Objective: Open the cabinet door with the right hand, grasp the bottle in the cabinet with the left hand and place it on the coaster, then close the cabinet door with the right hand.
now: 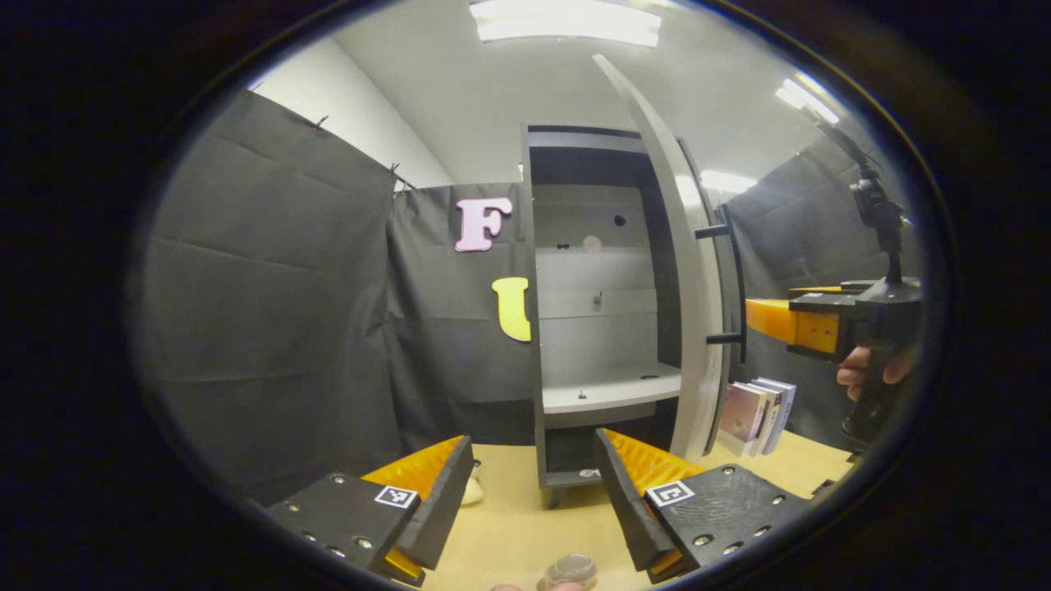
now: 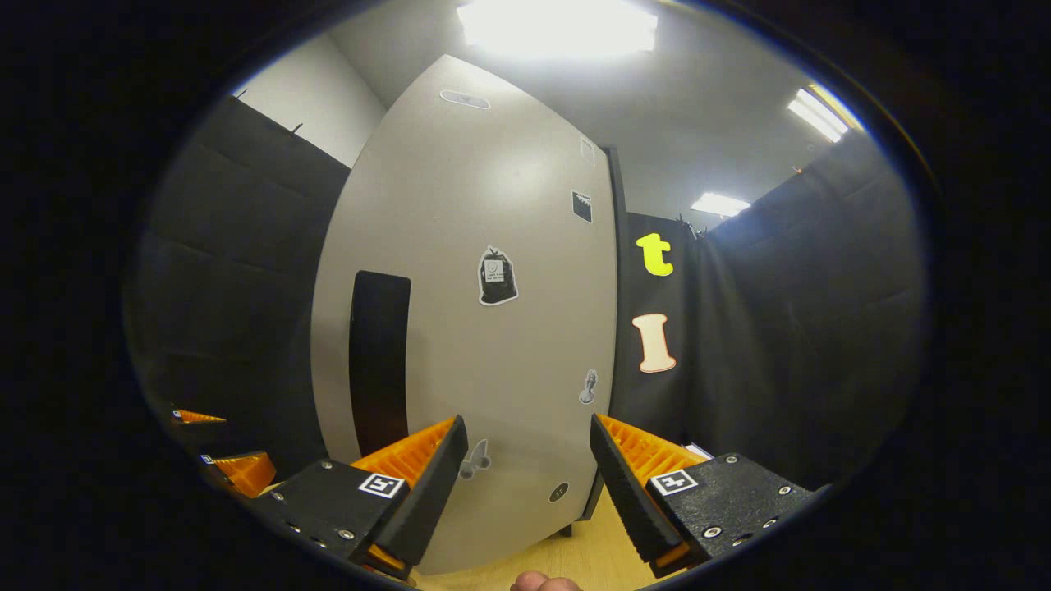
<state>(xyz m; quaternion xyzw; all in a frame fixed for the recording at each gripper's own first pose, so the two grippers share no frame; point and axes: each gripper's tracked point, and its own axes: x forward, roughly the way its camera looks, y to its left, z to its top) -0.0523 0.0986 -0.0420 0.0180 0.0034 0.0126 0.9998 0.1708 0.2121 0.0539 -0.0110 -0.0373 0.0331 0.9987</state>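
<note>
Cabinet door [image 1: 686, 271] stands swung open; the shelves show no bottle, whose cap [image 1: 571, 568] sits near, between the left gripper's [image 1: 534, 501] spread fingers. Right gripper [image 2: 525, 484], also spread, faces the door's front beside its handle [image 2: 379, 361].

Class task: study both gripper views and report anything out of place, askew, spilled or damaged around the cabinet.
Nothing looks spilled or damaged. The cabinet door stands open, as the task requires, and the shelf inside holds no bottle. A bottle top shows between the left gripper fingers, low on the table. Books lean beside the cabinet.
</note>
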